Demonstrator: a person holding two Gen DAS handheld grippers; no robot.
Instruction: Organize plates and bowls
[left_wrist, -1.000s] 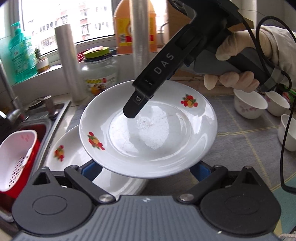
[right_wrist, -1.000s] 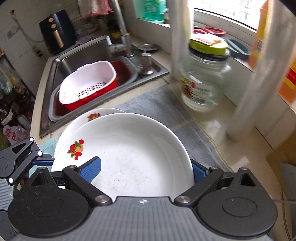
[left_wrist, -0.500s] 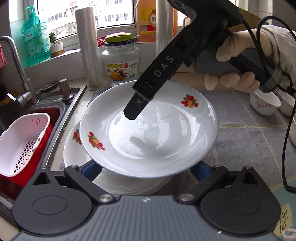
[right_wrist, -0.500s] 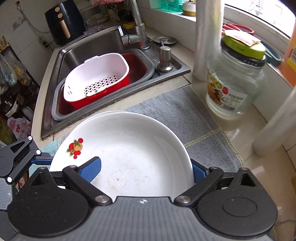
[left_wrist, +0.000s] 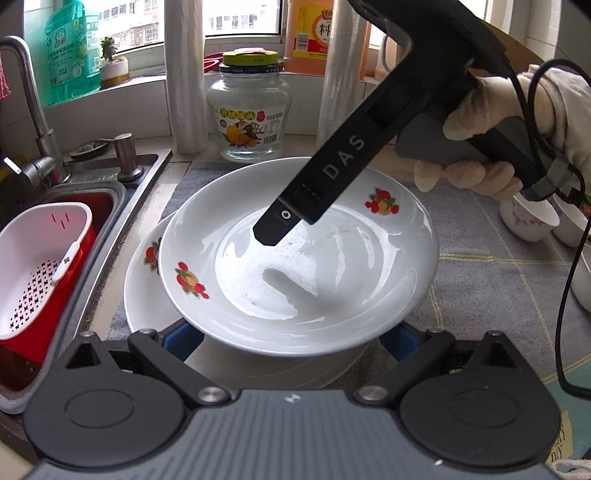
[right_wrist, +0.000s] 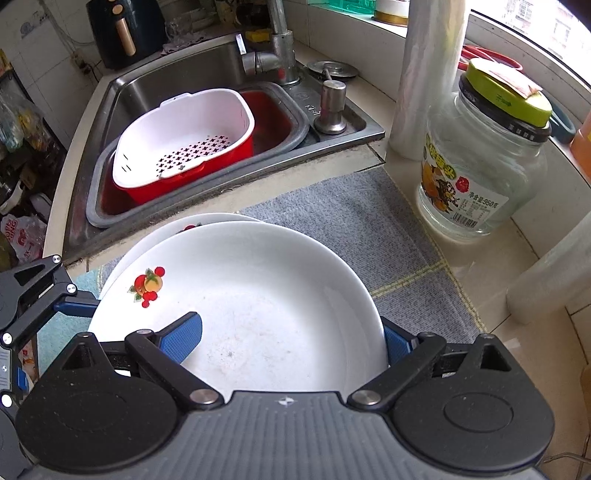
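A white plate with fruit prints (left_wrist: 317, 280) is held level above a second matching plate (left_wrist: 144, 291) that lies on the grey mat. The right gripper (left_wrist: 275, 230) reaches over the top plate's far rim, one finger inside the plate. In the right wrist view its blue pads (right_wrist: 181, 338) stand either side of the plate (right_wrist: 258, 314), one inside and one at the rim. The left gripper (left_wrist: 291, 339) has its blue pads under the plate's near edge, spread wide. The lower plate also shows in the right wrist view (right_wrist: 166, 236). Small white bowls (left_wrist: 532, 221) stand at the right.
A sink (right_wrist: 177, 88) with a red basin and white strainer basket (right_wrist: 184, 144) lies left of the mat. A glass jar (left_wrist: 249, 110), two rolls of wrap (left_wrist: 184, 74) and bottles stand by the window. The other gripper's cable (left_wrist: 569, 295) hangs at the right.
Both grippers have carried the top plate towards the sink side and lower, so it now sits more squarely over the lower plate.
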